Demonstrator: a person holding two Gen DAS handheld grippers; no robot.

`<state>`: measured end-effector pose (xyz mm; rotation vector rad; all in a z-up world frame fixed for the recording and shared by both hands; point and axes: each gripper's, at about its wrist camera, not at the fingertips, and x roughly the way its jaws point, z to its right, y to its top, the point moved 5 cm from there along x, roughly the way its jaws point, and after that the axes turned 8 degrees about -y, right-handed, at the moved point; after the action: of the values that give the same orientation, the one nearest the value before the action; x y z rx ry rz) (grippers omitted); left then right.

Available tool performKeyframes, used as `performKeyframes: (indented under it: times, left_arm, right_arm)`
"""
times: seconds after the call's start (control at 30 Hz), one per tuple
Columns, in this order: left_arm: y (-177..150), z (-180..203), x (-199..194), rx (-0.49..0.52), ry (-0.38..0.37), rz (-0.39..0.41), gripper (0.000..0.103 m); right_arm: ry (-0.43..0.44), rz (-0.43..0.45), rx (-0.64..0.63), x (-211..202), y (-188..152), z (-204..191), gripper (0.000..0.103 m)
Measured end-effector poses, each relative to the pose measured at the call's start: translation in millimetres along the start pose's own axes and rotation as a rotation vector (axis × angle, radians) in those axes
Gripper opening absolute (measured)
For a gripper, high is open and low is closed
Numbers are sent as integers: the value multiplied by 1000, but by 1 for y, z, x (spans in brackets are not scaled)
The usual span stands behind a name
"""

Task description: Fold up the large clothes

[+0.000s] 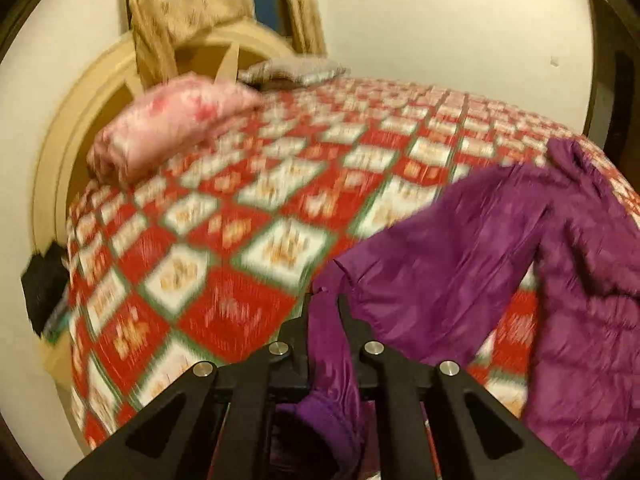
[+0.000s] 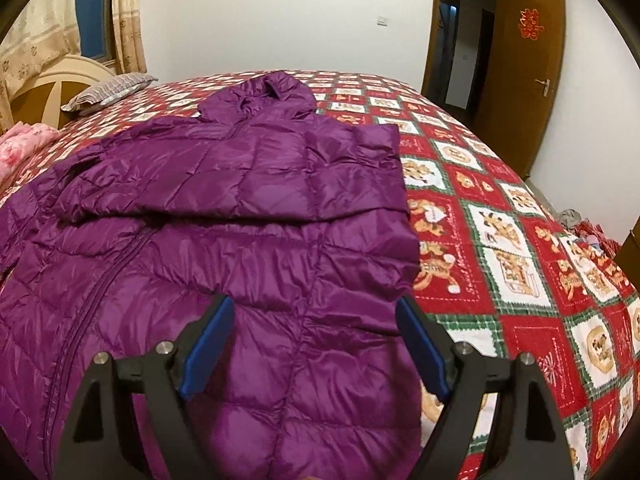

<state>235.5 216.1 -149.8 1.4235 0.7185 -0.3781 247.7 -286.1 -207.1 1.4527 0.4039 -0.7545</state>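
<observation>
A purple quilted down jacket [image 2: 240, 208] lies spread on the red patterned bedspread [image 2: 500, 208], hood toward the far side and one sleeve folded across the chest. My right gripper [image 2: 316, 320] is open, its blue pads [image 2: 208, 340] apart just above the jacket's lower body. My left gripper [image 1: 326, 300] is shut on a strip of the jacket's purple fabric [image 1: 460, 264] and lifts it off the bed; the rest of the jacket trails to the right. The left wrist view is motion blurred.
A pink pillow [image 1: 172, 128] and a grey striped pillow [image 2: 112, 90] lie by the cream headboard [image 1: 80, 120]. Curtains [image 1: 180, 12] hang behind it. A brown door [image 2: 520, 72] stands open at the right. The bedspread [image 1: 240, 220] stretches left of the jacket.
</observation>
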Motion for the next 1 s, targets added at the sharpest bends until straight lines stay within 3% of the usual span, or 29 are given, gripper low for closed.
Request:
performKeyframes:
  times: [0.17, 0.37, 0.53, 0.67, 0.77, 0.83, 0.93, 1.0]
  left_arm:
    - [50, 55, -25, 94, -83, 95, 7]
    - [92, 172, -44, 249, -221, 176, 6]
    - [90, 275, -37, 372, -317, 173, 6]
    - [75, 326, -25, 403, -378, 144, 6]
    - [62, 360, -10, 403, -423, 76, 9]
    - [55, 376, -3, 425, -419, 35, 16]
    - [48, 386, -16, 460, -428, 85, 37]
    - [50, 381, -33, 467, -431, 160, 86]
  right_arm:
    - [2, 6, 17, -2, 3, 5, 85]
    - [8, 13, 32, -5, 6, 10, 85]
    - [8, 11, 51, -6, 6, 17, 85]
    - [5, 8, 66, -5, 7, 27, 85]
    - [2, 0, 73, -1, 7, 33, 85]
    - [6, -16, 78, 3, 7, 35, 85]
    - [9, -24, 78, 5, 7, 35, 85]
    - [15, -22, 74, 3, 9, 33, 85]
